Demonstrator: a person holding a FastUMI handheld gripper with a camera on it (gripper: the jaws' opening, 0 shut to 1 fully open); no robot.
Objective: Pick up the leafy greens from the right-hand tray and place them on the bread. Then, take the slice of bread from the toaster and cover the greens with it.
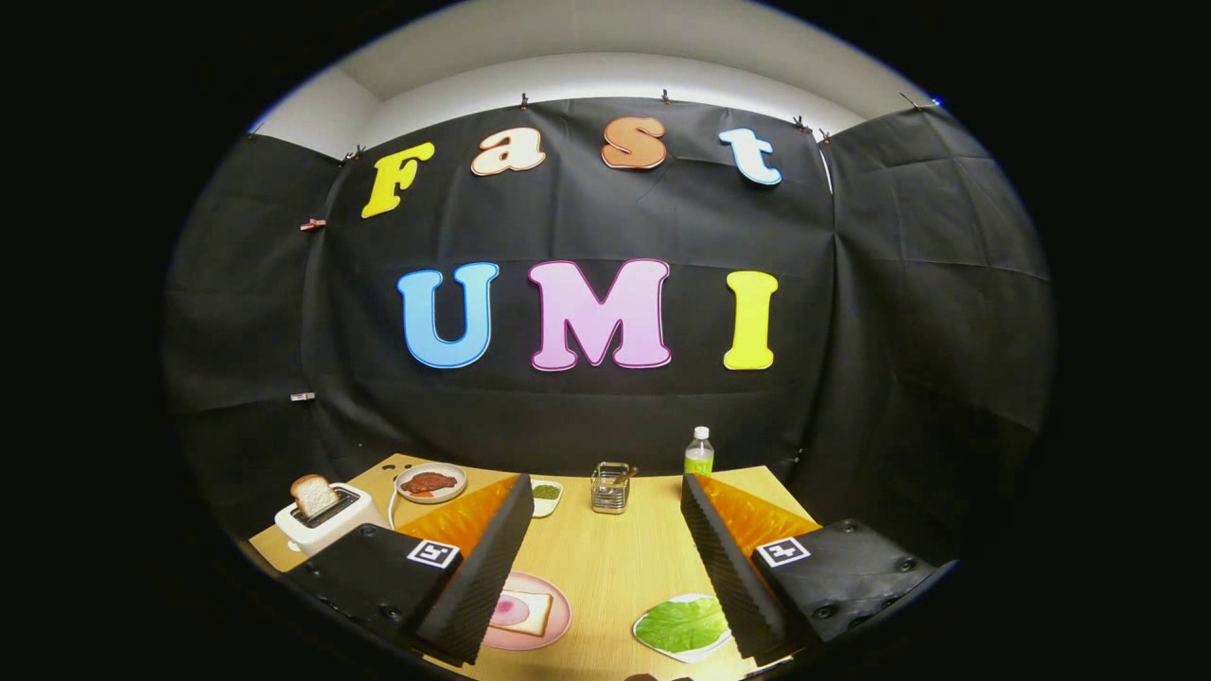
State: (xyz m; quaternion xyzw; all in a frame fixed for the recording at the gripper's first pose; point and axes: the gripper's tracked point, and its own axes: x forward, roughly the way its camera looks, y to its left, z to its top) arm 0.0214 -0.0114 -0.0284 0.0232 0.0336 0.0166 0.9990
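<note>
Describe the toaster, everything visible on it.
The toaster is a small white boxy unit with rounded edges and a dark slot on top, looking like plastic. A slice of bread with a brown crust stands out of the slot, tilted. The toaster sits upright on the wooden table, beyond the left one of the fingers, with a plate of reddish-brown food just behind it. A white cord runs beside it. The gripper is open, holding nothing.
</note>
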